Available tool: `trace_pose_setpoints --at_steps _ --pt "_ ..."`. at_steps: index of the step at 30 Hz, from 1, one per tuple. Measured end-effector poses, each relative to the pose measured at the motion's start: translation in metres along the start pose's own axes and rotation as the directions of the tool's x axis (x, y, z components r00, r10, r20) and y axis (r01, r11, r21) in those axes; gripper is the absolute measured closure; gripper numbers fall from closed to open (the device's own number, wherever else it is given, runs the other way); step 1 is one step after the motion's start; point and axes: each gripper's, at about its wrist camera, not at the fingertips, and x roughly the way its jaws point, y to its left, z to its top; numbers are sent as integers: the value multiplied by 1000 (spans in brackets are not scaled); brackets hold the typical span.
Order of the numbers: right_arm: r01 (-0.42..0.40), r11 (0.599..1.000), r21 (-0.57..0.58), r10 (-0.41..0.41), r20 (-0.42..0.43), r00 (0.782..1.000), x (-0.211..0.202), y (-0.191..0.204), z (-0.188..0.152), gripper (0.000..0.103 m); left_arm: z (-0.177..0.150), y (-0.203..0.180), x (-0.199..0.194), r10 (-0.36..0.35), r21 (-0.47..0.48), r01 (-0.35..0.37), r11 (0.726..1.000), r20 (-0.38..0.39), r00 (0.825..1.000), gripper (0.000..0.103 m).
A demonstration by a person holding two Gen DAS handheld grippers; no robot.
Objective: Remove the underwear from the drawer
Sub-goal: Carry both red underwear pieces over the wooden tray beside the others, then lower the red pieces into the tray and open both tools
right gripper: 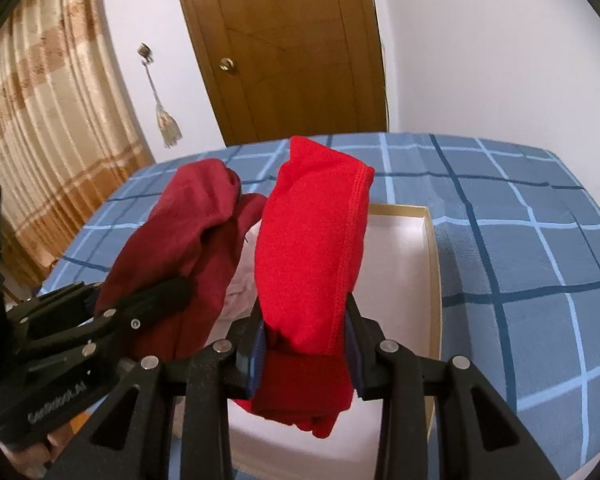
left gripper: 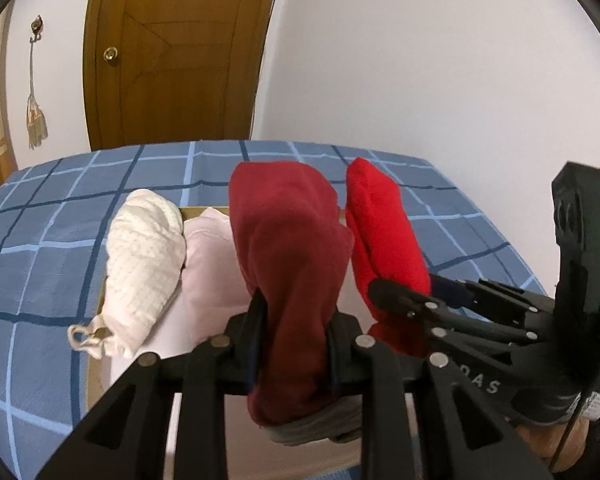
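Dark red underwear (left gripper: pixel 292 264) clamped in left tool (left gripper: pixel 294 344), bright red pair (right gripper: pixel 312 248) in right tool (right gripper: pixel 306 346), w/ white bundles (left gripper: pixel 144 268) beside.

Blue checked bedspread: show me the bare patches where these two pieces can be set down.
The bedspread lies bare right of the shallow box, and past it toward the door. Another bare stretch lies left of the white dotted bundle. The box's left half is crowded with that bundle and a pink piece; its right half shows bare white floor.
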Motion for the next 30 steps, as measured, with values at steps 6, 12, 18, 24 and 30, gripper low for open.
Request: trace_pose_setpoints --at_steps 6,12,18,24,30 --pt "16 1000 9 -15 -87 996 40 -9 15 66 8 0 36 49 6 -48 999 -70 996 80" --pt "23 999 23 -20 -136 991 66 -13 21 66 11 8 57 75 -10 -77 997 -121 990 80" --pt "8 999 36 -2 -153 988 79 -16 26 66 11 12 67 102 -11 -105 994 -130 986 80" --pt "3 999 41 3 -150 989 86 -16 26 66 10 16 74 114 -10 -116 993 -130 985 80" --pt "-6 999 45 12 -149 989 88 -17 25 66 7 18 80 126 -11 -128 992 -113 986 72"
